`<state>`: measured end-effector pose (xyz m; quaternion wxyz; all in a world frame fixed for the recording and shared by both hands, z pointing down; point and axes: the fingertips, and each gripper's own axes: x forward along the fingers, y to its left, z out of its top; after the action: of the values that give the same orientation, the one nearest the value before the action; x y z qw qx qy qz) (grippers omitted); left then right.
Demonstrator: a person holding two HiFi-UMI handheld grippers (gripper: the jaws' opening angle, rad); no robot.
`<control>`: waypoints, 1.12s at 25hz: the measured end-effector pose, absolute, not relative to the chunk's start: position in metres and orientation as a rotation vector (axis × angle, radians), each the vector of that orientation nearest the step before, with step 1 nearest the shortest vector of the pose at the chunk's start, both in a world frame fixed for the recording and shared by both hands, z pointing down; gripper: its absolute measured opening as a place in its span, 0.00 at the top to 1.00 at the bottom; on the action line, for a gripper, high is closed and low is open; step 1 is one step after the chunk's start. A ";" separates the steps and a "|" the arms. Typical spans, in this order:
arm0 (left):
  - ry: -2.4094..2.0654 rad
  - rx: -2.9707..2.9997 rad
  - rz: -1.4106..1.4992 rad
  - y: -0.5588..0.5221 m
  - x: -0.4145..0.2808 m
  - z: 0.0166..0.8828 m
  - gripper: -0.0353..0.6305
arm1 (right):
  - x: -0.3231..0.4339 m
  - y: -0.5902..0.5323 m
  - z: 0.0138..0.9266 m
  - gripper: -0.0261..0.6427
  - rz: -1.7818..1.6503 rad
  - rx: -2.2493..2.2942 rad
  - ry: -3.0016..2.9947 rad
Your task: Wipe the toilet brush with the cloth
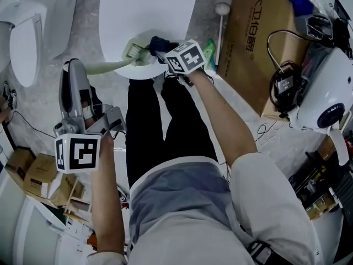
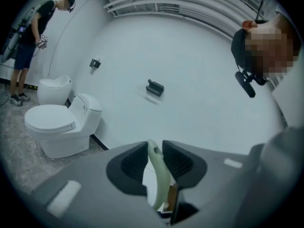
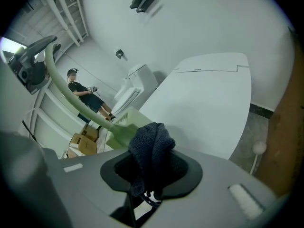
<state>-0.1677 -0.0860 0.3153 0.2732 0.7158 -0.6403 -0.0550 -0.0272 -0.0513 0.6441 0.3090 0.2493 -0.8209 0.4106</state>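
Where your left forearm reaches forward beside your hip, left gripper (image 2: 154, 148): jaws clamped on the toilet brush (image 1: 107, 66) handle end. Long axis runs ahead and rightward from those jaws, head pointing toward the right gripper (image 3: 152, 160). Right arm outstretched; jaws pinching the cloth (image 3: 151, 148), just beside the brush head.

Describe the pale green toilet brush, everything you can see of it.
The pale green toilet brush looks like plastic, with a long, slim, curved handle that widens into a broad flat head. The left claw is shut on the handle's end. From there the brush reaches across to the front edge of the white toilet lid, where its head sits. The dark blue knitted cloth, clamped in the right claw, meets the head. I cannot tell if the head touches the lid.
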 end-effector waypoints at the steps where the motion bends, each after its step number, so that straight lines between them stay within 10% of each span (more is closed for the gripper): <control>1: -1.724 1.927 -0.145 -0.086 -0.168 0.315 0.95 | -0.026 -0.052 0.646 0.80 1.078 0.659 -2.164; 28: -1.727 1.938 -0.173 -0.088 -0.164 0.317 0.95 | -0.011 -0.020 0.691 0.80 1.172 0.856 -2.000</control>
<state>-0.1638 -0.0883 0.3171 0.2666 0.7180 -0.6397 -0.0641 -0.0107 -0.0197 0.6915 0.3292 0.3272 -0.7642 0.4479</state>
